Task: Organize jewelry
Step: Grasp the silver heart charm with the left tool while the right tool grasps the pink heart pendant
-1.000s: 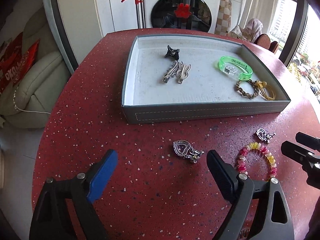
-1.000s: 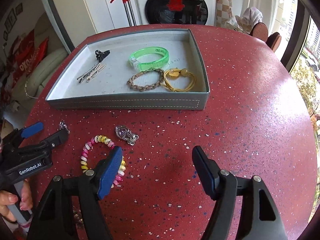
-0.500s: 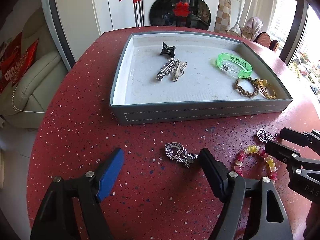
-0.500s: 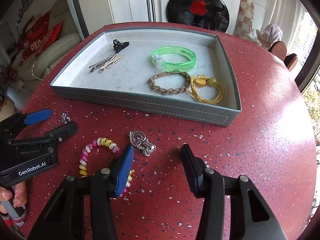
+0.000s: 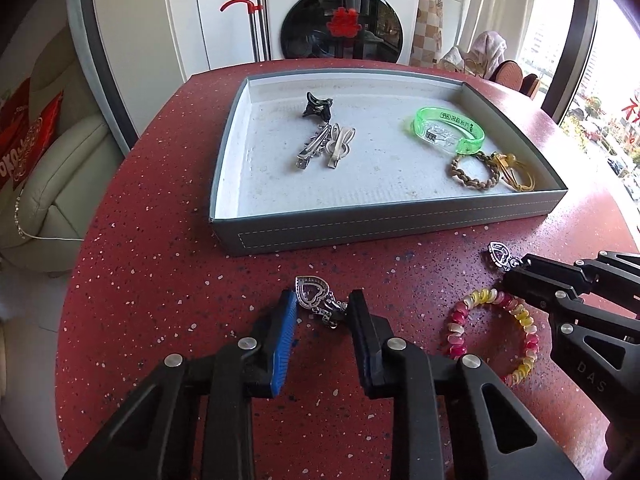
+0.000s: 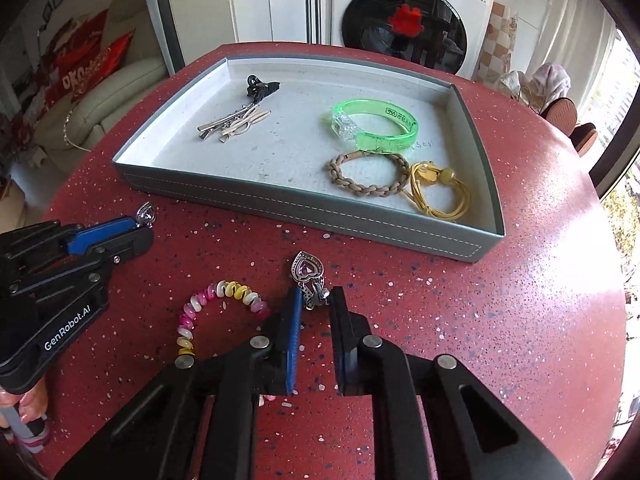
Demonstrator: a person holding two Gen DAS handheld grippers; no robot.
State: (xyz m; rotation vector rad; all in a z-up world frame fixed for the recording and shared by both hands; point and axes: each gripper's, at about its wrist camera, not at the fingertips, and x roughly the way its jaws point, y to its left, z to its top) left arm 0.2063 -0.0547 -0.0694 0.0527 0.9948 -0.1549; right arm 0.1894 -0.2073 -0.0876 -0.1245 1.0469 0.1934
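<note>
On the red speckled table, in front of the grey tray (image 5: 380, 228), lie two heart pendants and a pink-and-yellow bead bracelet (image 5: 456, 326). In the left wrist view my left gripper (image 5: 322, 300) has its jaws closing. The silver heart pendant (image 5: 310, 292) sits between its pads, which touch it on both sides. The right wrist view shows my right gripper (image 6: 316, 294) with its jaws closing on the clasp end of the purple-stone heart pendant (image 6: 307, 268). The bead bracelet (image 6: 236, 292) lies just left of it, untouched. My left gripper (image 6: 144, 230) shows at the left there.
The tray (image 6: 300, 204) holds hair clips (image 5: 320, 146), a green bangle (image 5: 448, 130), a braided bracelet (image 5: 474, 176) and a yellow cord bracelet (image 5: 516, 174). Beyond the round table's far edge stand a washing machine (image 5: 344, 20) and a sofa (image 5: 52, 184). A hand (image 6: 28, 404) holds the left gripper's handle.
Both grippers' jaws have narrowed from wide open to tight around a heart pendant each. The right gripper has slid rightward from the bead bracelet to its pendant.
</note>
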